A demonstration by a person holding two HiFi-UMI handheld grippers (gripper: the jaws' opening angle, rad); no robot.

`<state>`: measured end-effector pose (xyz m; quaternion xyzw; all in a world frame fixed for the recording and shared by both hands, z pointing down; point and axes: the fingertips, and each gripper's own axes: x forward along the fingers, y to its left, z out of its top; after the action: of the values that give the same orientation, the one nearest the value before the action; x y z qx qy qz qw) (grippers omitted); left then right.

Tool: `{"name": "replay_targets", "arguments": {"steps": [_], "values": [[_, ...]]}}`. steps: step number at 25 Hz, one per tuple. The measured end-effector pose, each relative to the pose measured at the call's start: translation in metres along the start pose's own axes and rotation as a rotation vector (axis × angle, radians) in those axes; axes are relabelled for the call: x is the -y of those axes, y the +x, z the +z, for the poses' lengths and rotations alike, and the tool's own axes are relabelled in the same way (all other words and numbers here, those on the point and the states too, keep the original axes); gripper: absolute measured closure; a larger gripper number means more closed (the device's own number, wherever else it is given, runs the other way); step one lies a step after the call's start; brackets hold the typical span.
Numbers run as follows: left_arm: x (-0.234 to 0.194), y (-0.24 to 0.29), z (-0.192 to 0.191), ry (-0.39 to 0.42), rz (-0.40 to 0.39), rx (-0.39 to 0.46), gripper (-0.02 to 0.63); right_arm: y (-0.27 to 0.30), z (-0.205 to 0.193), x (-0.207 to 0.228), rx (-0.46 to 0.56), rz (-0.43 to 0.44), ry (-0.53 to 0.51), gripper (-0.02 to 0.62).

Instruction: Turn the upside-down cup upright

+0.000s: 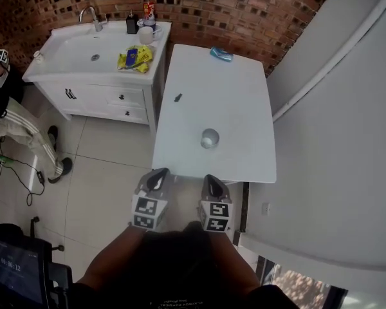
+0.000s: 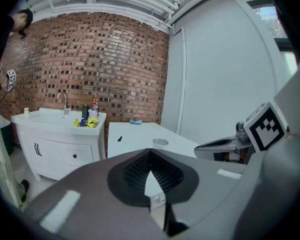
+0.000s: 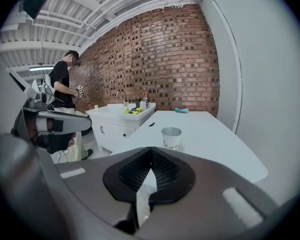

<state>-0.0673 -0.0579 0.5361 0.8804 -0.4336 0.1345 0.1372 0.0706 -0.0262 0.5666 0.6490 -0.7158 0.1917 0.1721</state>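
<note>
A small grey cup (image 1: 209, 138) stands near the front edge of the white table (image 1: 244, 102). In the right gripper view the cup (image 3: 171, 137) stands with its open rim up. In the left gripper view only the cup's rim (image 2: 160, 142) shows. My left gripper (image 1: 159, 172) and right gripper (image 1: 210, 180) hang side by side just off the table's front edge, short of the cup and not touching it. Both are shut with nothing between the jaws, as the left gripper (image 2: 150, 156) and right gripper (image 3: 151, 154) show in their own views.
A white sink cabinet (image 1: 93, 56) stands left of the table, with a yellow packet (image 1: 135, 58) and a mug (image 1: 146, 35) on it. A blue object (image 1: 221, 55) and a small dark item (image 1: 178, 98) lie on the table. A person (image 3: 65, 91) stands by the cabinet. A white wall (image 1: 334, 140) runs close on the right.
</note>
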Motion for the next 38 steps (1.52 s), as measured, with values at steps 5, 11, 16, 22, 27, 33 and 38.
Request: {"name": "replay_targets", "arguments": {"steps": [5,11,16,22,27,33,38], "values": [[0.009,-0.003,0.0,-0.004,0.029,0.01,0.609,-0.013,-0.012,0.0,0.001,0.02,-0.006,0.581],[0.037,-0.018,-0.005,0.002,0.09,0.013,0.609,-0.045,-0.015,0.029,0.029,0.046,0.009,0.581],[0.064,-0.039,-0.019,-0.002,0.106,-0.006,0.609,-0.077,-0.03,0.047,0.026,0.042,0.006,0.581],[0.092,-0.064,-0.033,0.006,0.118,-0.004,0.61,-0.115,-0.064,0.046,0.009,0.044,-0.03,0.581],[0.109,-0.083,-0.042,0.007,0.127,-0.01,0.609,-0.135,-0.081,0.043,-0.006,0.065,-0.03,0.581],[0.118,-0.102,-0.051,-0.002,0.168,0.0,0.609,-0.148,-0.084,0.047,0.005,0.073,-0.023,0.581],[0.127,-0.113,-0.057,-0.013,0.184,0.009,0.609,-0.157,-0.089,0.05,0.003,0.07,-0.031,0.581]]}}
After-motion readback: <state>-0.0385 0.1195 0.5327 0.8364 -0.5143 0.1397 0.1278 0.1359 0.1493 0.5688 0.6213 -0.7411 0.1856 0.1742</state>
